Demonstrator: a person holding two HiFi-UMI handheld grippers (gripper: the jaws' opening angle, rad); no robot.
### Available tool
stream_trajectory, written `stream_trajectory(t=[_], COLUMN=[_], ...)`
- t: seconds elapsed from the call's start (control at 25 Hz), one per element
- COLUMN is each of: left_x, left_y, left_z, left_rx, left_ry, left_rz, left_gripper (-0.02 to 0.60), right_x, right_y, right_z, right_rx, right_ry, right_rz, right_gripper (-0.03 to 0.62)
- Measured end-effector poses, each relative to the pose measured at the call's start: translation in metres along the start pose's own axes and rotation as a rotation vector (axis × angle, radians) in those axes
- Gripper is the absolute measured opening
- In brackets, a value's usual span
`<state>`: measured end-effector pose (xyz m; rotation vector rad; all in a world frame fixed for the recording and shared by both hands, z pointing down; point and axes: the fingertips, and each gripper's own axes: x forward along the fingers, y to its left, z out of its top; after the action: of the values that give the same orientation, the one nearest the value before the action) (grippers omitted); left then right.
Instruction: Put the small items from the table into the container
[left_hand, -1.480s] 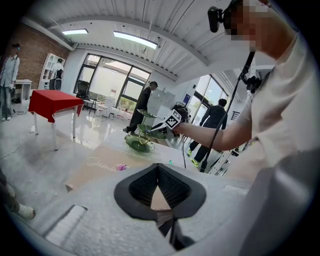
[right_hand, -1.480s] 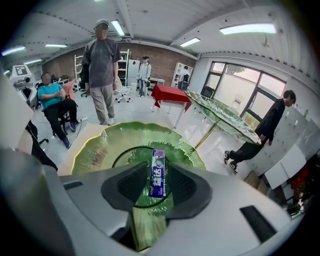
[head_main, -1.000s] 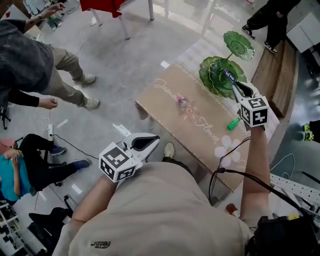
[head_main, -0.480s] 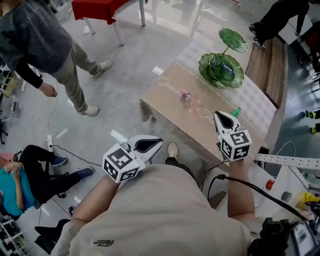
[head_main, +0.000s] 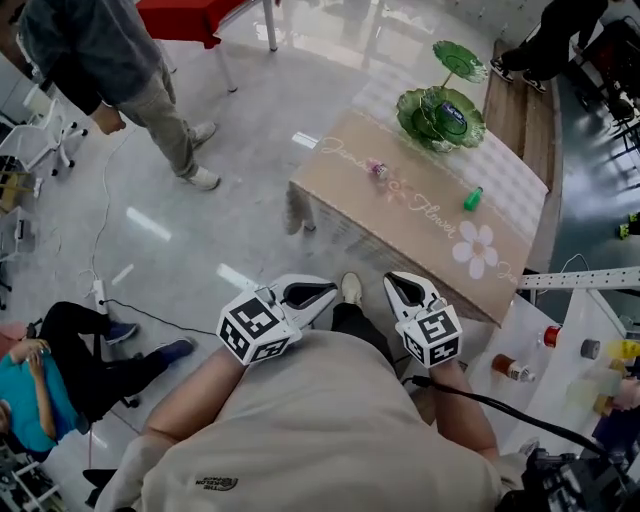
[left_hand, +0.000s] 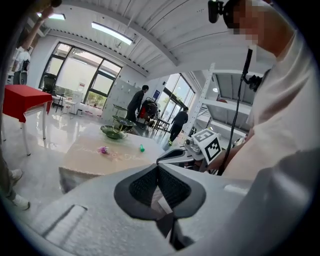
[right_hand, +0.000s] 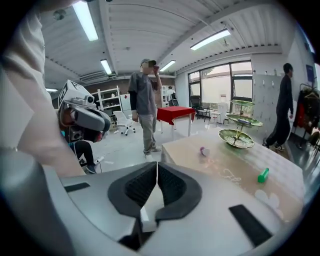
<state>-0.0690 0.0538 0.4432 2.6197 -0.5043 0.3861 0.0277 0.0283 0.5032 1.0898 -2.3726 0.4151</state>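
1. Close against the person's chest, the left tool (head_main: 325, 292) and the right tool (head_main: 395, 282) are held side by side, both short of the worktop (head_main: 420, 240). Each has its jaws pressed together on nothing, as each tool's own view shows.
2. On the worktop, two small items are yet to be collected: a pink item (head_main: 377, 169) near the left edge and a green item (head_main: 473, 198) lying well apart from it, toward the right.
3. At the far end stands the container, a tiered green dish (head_main: 408, 110), with a dark bluish item (head_main: 452, 110) apparently lying in its lower bowl.
4. Judged from this layout, the task is partway through and between pickups: one item seems delivered, two are left, and neither tool carries anything.
5. The next move calls for one tool to reach out over the worktop, spread its jaws and come down around one of the loose items. The green item lies on the right tool's side, the pink item nearer the left tool's.
6. Both items look small and light and may roll, so the jaws would need to close squarely on one before the carry to the dish.
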Motion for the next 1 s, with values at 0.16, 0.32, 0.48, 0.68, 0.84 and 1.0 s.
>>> stream_trajectory(t=[0.16, 0.32, 0.48, 0.68, 0.84, 1.0], left_x=[-0.011, -0.022, -0.030, -0.041, -0.044, -0.047], left_y=[-0.010, -0.018, -0.022, -0.021, -0.014, 0.001], left_z=[-0.016, -0.031, -0.041, -0.044, -0.041, -0.037], left_rx=[0.003, 0.009, 0.026, 0.021, 0.002, -0.030], left_ry=[0.003, 0.006, 0.014, -0.005, -0.018, -0.032], left_rz=[-0.020, -0.029, -0.018, 0.013, 0.038, 0.095], left_gripper=[0.008, 0.008, 0.008, 0.008, 0.008, 0.008], right_x=[-0.006, -0.011, -0.014, -0.010, 0.002, 0.023], right_y=[0.032, 0.047, 0.055, 0.056, 0.039, 0.008], right_z=[-0.014, -0.024, -0.028, -0.025, -0.016, -0.008], right_rx=[-0.009, 0.000, 0.001, -0.024, -0.058, -0.092], right_ry=[0.017, 0.019, 0.019, 0.028, 0.033, 0.045], right_rz=[-0.004, -0.022, -0.032, -0.027, -0.023, -0.029], right_gripper=[0.021, 0.021, 0.021, 0.021, 0.023, 0.025])
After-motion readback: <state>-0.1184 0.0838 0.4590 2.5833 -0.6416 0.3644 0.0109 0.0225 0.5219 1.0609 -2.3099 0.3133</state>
